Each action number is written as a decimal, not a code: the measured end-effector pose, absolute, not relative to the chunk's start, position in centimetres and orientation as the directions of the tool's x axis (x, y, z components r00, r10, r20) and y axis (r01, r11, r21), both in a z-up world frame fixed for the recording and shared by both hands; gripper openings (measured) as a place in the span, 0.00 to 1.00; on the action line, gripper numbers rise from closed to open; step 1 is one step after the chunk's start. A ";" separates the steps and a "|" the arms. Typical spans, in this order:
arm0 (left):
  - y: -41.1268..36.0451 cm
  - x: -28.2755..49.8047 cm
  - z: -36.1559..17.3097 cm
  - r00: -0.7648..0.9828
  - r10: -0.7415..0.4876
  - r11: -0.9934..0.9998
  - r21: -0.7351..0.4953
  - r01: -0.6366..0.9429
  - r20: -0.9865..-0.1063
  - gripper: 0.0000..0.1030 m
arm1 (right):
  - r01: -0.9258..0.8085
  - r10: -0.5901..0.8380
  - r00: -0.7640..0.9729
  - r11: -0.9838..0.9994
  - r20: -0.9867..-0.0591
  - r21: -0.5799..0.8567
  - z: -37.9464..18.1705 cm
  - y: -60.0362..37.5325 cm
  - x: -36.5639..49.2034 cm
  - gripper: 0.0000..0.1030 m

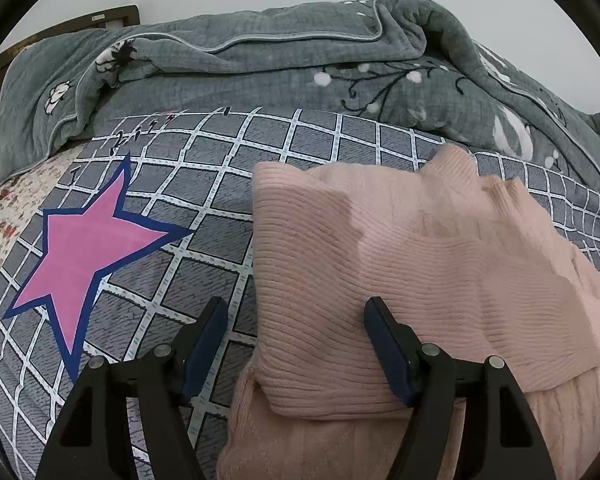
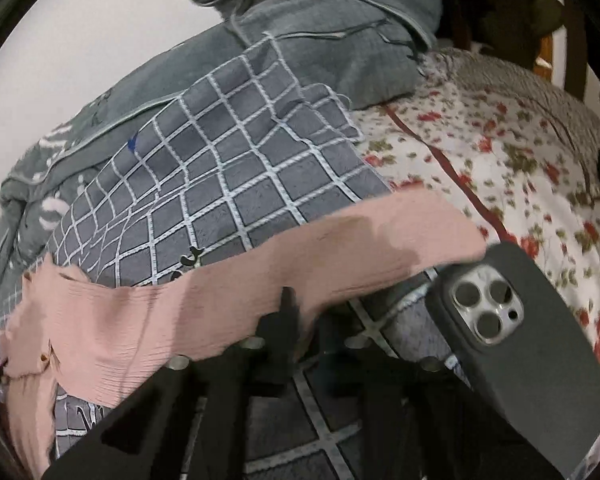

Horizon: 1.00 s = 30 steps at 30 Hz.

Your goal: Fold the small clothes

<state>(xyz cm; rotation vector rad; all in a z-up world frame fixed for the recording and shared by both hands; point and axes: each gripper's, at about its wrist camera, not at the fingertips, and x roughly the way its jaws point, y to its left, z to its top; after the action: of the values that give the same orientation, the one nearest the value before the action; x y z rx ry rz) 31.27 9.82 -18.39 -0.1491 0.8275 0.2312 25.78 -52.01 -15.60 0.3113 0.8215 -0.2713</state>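
Note:
A pink ribbed knit sweater [image 1: 420, 264] lies partly folded on the grey checked bedspread [image 1: 220, 184]. My left gripper [image 1: 296, 312] is open just above the sweater's near left edge, its right finger [image 1: 384, 340] over the knit and its left finger over the bedspread. In the right wrist view my right gripper [image 2: 300, 312] is shut on an edge of the sweater [image 2: 220, 288] and holds it lifted and stretched above the bedspread [image 2: 228, 168]; the view is motion-blurred.
A rumpled grey quilt [image 1: 300, 64] is piled along the back of the bed. A pink star [image 1: 88, 248] is printed on the bedspread at left. A phone in a dark case [image 2: 512, 344] lies at right, near a floral sheet [image 2: 520, 152].

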 end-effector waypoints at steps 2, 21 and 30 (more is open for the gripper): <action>9.9 31.2 -18.3 0.656 0.139 0.964 -0.050 -0.260 -0.742 0.70 | 0.354 -0.183 0.668 0.931 -0.722 0.092 -14.3 -50.8 25.5 0.06; 19.2 24.7 -17.4 0.711 0.046 0.904 -0.273 -0.328 -0.701 0.77 | 0.062 -0.136 0.883 0.983 -0.449 -0.175 1.6 -22.7 26.1 0.06; 21.6 23.7 -18.3 0.720 0.014 0.895 -0.313 -0.318 -0.694 0.77 | -0.286 0.210 0.758 0.958 -0.617 -0.027 -4.9 -4.3 30.1 0.14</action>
<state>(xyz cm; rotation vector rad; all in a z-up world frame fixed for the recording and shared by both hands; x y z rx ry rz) 23.72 21.61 -18.26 -0.4340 0.7495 0.1899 30.13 -4.34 -4.95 -0.1221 0.6569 0.2708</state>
